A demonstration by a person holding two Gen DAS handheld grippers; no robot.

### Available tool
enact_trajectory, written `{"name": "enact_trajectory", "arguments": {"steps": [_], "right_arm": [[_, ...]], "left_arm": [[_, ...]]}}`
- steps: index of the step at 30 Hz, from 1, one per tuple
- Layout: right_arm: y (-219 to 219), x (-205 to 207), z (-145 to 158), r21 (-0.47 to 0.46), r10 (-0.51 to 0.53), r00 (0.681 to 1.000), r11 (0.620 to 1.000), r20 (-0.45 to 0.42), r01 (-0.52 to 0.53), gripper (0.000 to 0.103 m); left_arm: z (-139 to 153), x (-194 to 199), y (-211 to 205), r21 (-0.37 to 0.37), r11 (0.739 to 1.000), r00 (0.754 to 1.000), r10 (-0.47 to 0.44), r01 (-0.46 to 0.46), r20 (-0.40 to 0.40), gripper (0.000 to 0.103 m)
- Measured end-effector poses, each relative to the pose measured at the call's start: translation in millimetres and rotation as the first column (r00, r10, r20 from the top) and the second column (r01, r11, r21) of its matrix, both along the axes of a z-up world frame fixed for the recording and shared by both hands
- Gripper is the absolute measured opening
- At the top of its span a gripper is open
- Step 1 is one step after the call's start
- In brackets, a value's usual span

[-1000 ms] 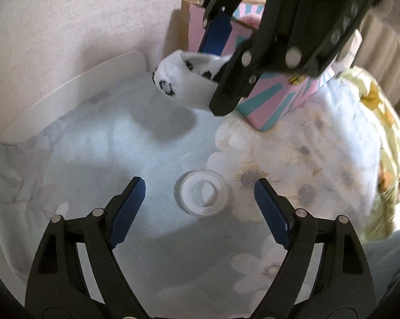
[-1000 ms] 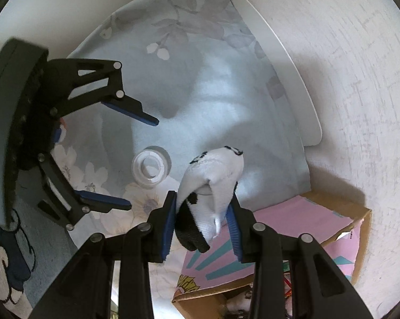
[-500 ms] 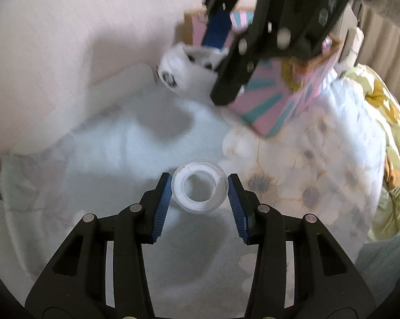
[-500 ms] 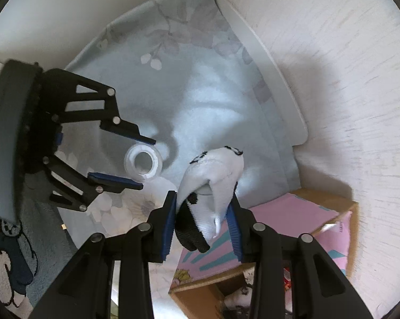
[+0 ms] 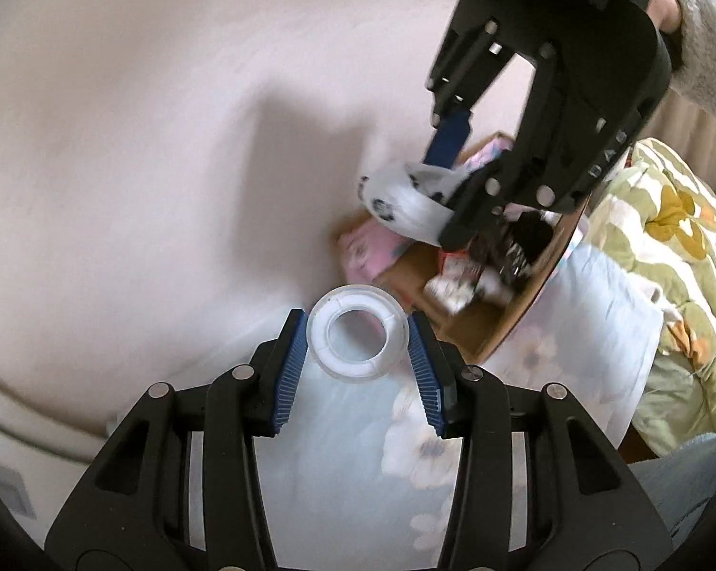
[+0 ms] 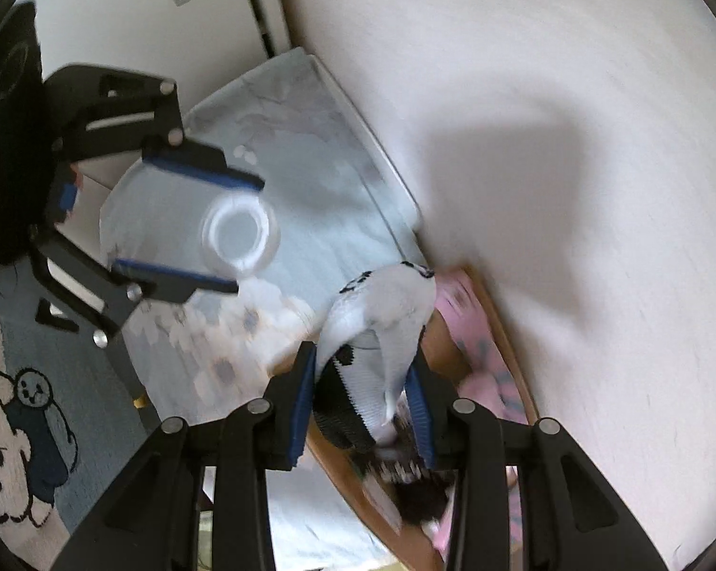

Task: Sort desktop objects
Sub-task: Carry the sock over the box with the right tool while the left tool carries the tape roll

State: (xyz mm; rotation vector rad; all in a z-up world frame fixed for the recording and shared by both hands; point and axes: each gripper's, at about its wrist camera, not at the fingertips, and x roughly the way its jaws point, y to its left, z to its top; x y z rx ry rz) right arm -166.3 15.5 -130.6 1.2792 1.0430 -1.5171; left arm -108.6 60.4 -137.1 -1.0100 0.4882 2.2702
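Observation:
My left gripper (image 5: 358,338) is shut on a clear tape roll (image 5: 358,335), held in the air above the floral tablecloth (image 5: 367,476). From the right wrist view the same tape roll (image 6: 240,235) sits between the left gripper's (image 6: 243,228) blue pads. My right gripper (image 6: 365,390) is shut on a white sock with black paw prints (image 6: 382,314), which hangs over the open cardboard box (image 6: 496,333). In the left wrist view the sock (image 5: 403,200) and the right gripper (image 5: 446,190) hover above the box (image 5: 491,323), at upper right.
The box (image 5: 453,285) has a pink lining and holds several small items. It stands against the pale wall (image 5: 144,166). A yellow-green floral quilt (image 5: 667,261) lies at the right. Below the table edge is a blue rug with a cartoon bear (image 6: 20,428).
My left gripper closed on the tape roll and lifted it off the cloth. My right gripper rose with the sock and now hangs over the open box.

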Motion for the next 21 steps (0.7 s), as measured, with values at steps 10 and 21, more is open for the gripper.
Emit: {"name": "enact_trajectory", "arguments": {"steps": [10, 21], "right_arm": [[108, -11, -5, 0.007, -0.116, 0.993, 0.993, 0.006, 0.116, 0.033], [188, -18, -71, 0.034, -0.209, 0.973, 0.978, 0.093, 0.207, 0.033]], "left_arm": [[-3, -17, 109, 0.020, 0.995, 0.993, -0.101, 0.099, 0.062, 0.040], [-38, -34, 170, -0.019, 0.994, 0.983, -0.107, 0.111, 0.150, 0.040]]}}
